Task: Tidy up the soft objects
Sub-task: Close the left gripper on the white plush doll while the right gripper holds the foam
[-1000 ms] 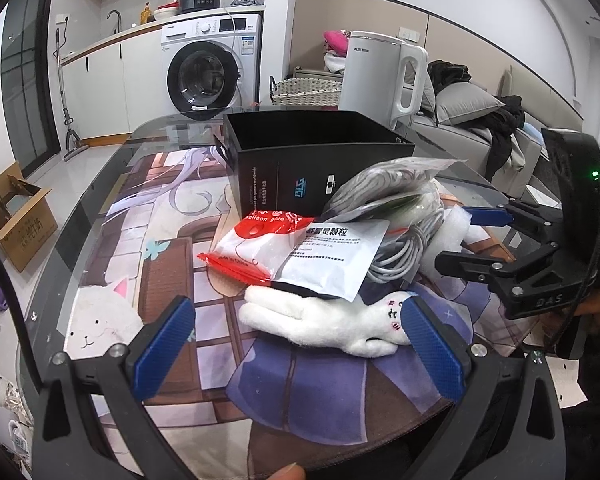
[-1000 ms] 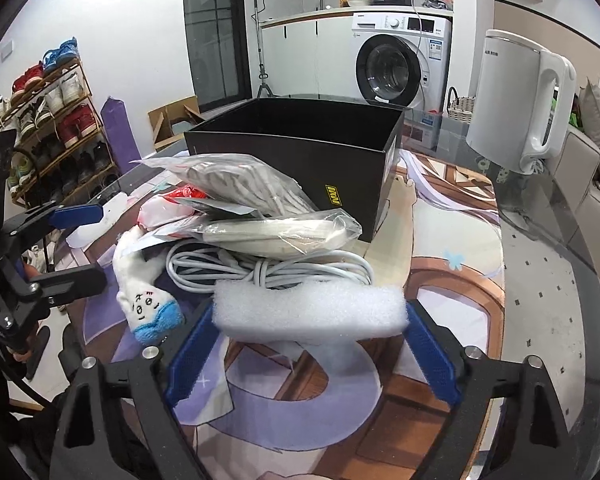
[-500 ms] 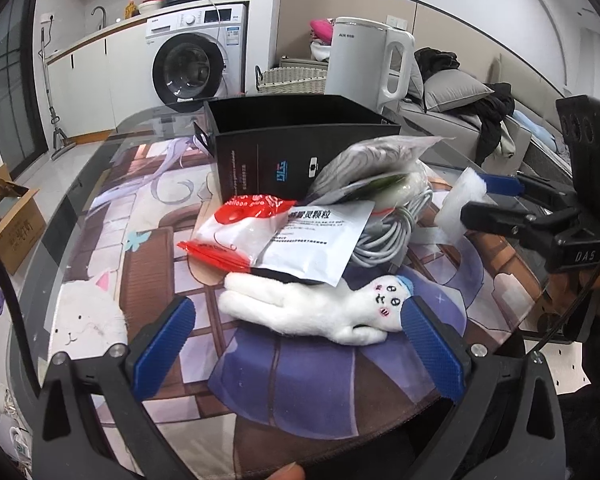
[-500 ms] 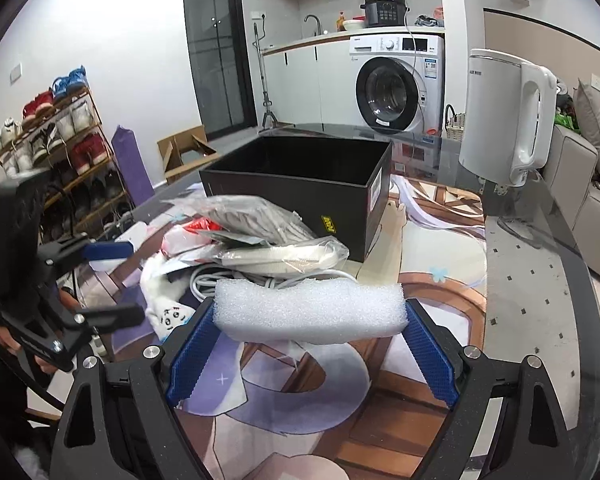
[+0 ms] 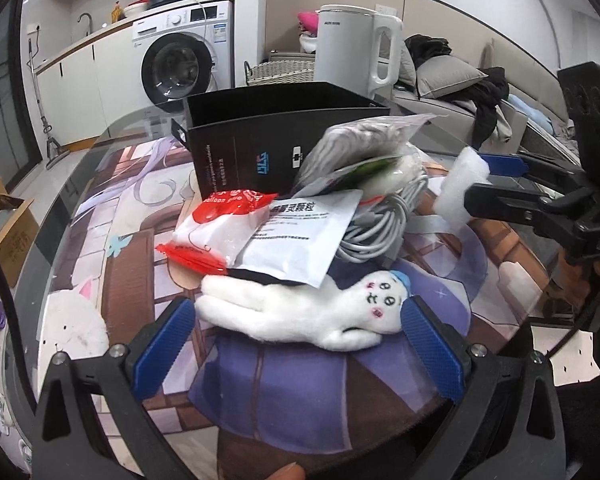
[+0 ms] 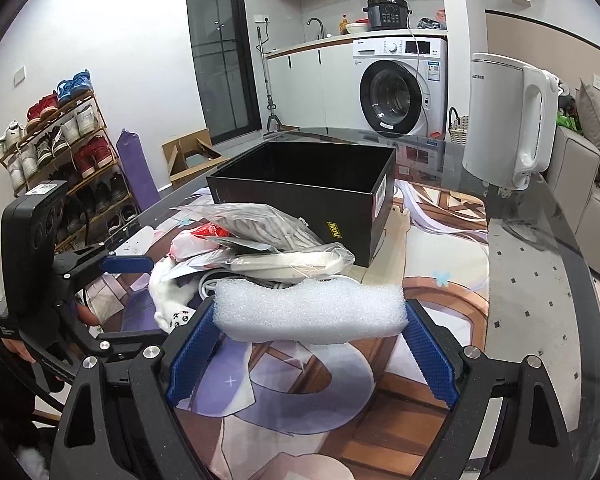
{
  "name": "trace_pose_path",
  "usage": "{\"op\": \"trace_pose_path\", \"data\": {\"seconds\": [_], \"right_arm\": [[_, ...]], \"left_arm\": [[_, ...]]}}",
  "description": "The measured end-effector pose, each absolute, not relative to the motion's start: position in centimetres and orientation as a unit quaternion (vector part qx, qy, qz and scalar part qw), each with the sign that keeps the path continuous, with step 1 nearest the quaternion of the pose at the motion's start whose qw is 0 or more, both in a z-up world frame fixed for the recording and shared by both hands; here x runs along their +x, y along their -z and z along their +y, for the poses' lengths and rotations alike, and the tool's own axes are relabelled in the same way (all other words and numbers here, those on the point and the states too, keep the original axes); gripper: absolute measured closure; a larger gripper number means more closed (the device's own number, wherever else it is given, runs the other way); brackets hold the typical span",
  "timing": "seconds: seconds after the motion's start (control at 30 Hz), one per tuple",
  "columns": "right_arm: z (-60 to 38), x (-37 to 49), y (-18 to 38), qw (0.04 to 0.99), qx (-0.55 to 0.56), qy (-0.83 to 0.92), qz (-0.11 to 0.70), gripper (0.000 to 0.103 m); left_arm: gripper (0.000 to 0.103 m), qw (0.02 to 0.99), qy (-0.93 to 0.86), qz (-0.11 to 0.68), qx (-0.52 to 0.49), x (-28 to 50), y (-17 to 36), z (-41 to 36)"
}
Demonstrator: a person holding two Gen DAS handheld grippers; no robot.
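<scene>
My right gripper (image 6: pixel 308 350) is shut on a white foam block (image 6: pixel 310 312) and holds it above the printed mat, short of the open black box (image 6: pixel 304 184). The foam block also shows in the left wrist view (image 5: pixel 462 184) in the right gripper (image 5: pixel 496 180). My left gripper (image 5: pixel 296 344) is open, its fingers on either side of a white plush toy (image 5: pixel 300 312) lying on the mat. Behind the toy is a pile: a red-and-white bag (image 5: pixel 216 224), a white pouch (image 5: pixel 300 236), a coiled grey cable (image 5: pixel 380 224) and a clear bag of grey cloth (image 5: pixel 360 140).
A white kettle (image 6: pixel 508 120) stands at the back right of the glass table (image 6: pixel 540 280). A washing machine (image 6: pixel 400 84), a shoe rack (image 6: pixel 56 140) and a cardboard box (image 6: pixel 188 156) stand beyond the table. The black box (image 5: pixel 276 140) is behind the pile.
My right gripper has lifted the foam block off the pile and higher above the mat. My left gripper has moved closer to the plush toy, staying open.
</scene>
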State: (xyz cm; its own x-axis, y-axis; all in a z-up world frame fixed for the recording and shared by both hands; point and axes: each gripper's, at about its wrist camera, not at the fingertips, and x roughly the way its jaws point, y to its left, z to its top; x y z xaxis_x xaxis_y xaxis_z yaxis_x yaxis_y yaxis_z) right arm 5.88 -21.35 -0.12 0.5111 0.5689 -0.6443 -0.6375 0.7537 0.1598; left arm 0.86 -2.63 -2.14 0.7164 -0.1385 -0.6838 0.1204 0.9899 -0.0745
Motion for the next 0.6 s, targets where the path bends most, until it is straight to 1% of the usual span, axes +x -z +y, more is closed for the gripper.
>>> {"op": "trace_pose_path", "data": {"seconds": [0.27,0.43,0.5,0.6], "right_arm": [[-21.3,5.8,0.0,0.867,-0.050,-0.351,0.351,0.012],[-21.3,5.7,0.0,0.866,-0.052,-0.353,0.351,0.012],[-21.3,5.7,0.0,0.866,-0.052,-0.353,0.351,0.012],[-21.3,5.8,0.0,0.866,-0.051,-0.352,0.351,0.012]], "left_arm": [[0.000,0.921,0.097,0.377,-0.017,0.9,2.0,-2.5],[0.000,0.900,0.157,0.407,0.009,-0.1,2.1,-3.6],[0.000,0.907,0.139,0.396,0.033,-0.5,1.8,-3.8],[0.000,0.916,0.122,0.380,0.029,-0.4,1.3,-3.4]]}}
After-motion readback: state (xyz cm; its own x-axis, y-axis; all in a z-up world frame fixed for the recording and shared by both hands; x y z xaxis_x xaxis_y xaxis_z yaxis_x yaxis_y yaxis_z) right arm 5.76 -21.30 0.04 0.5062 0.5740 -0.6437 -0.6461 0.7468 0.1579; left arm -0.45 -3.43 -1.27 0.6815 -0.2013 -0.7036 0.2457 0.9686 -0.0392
